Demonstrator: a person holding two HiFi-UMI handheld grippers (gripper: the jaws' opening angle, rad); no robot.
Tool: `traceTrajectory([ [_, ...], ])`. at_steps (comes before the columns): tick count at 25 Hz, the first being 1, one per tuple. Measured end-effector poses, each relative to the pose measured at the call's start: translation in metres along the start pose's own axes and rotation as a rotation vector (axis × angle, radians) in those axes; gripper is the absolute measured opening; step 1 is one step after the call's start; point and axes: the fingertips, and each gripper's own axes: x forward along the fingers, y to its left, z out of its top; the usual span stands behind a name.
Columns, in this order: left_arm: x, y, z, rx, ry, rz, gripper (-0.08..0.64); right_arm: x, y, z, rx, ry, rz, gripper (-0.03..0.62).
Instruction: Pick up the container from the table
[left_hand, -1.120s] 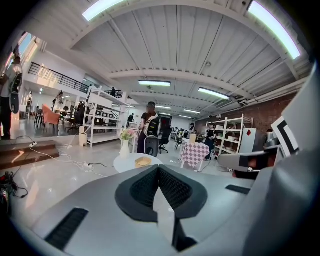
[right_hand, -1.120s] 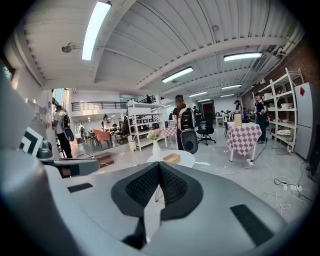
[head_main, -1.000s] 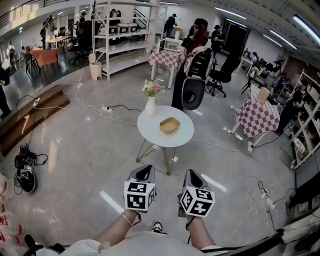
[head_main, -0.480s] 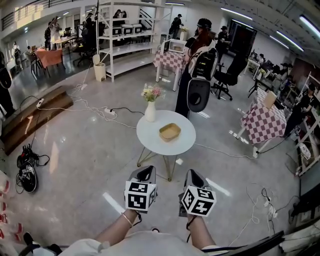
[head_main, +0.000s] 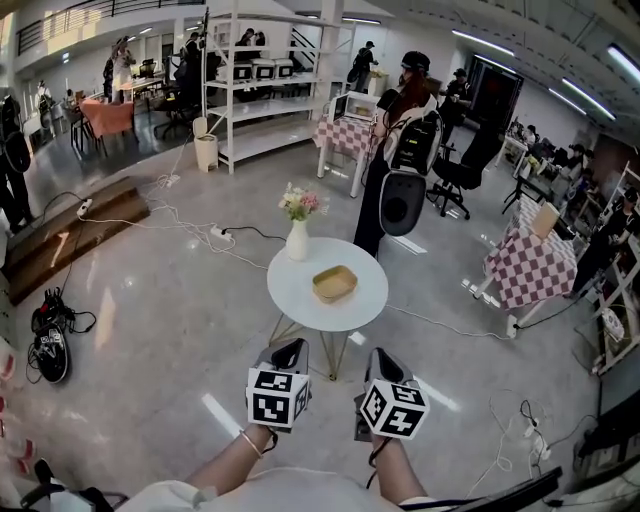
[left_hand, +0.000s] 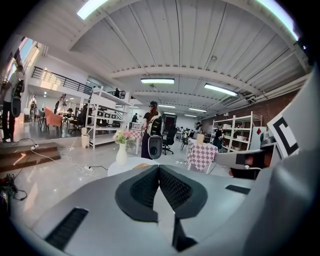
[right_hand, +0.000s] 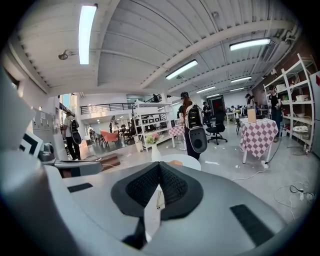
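Head view: a round white table (head_main: 300, 300) stands at the centre of the frame on a polished grey floor (head_main: 150, 320). The container (head_main: 335, 283), a shallow tan tray, rests upright on the tabletop, slightly right of its middle. A white vase with flowers (head_main: 298, 235) stands at the table's upper-left edge, apart from the container.

The left gripper (head_main: 291, 350) and right gripper (head_main: 381, 362) sit side by side in the lower middle of the frame, just below the table's near edge. Each points up the frame toward the table, and neither touches it or the container. Their marker cubes face the camera, with a forearm below each.

Left gripper view: the two black ribbed pads meet at their tips with nothing between them, so these tongs are closed and empty. The vase and tabletop show above the jaws, left of centre.

Right gripper view: the pads are likewise pressed together on nothing. The table appears directly above the jaws.

Surroundings, head view: a person with a backpack (head_main: 400, 140) stands beyond the table at upper centre. White shelving (head_main: 255, 95) occupies the upper left, a checkered table (head_main: 528, 268) the right, and cables (head_main: 190, 215) lie on the floor at left.
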Motion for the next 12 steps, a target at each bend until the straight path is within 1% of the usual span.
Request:
traceTrajectory([
  [7,0.012,0.001,-0.009,0.003,0.027,0.036,0.017,0.012,-0.013,-0.007,0.011,0.028,0.030,0.025],
  [12,0.023,-0.001,-0.002,0.015,0.016,0.056,0.017,0.021,-0.024,-0.002,0.010,0.031,0.040,0.025],
])
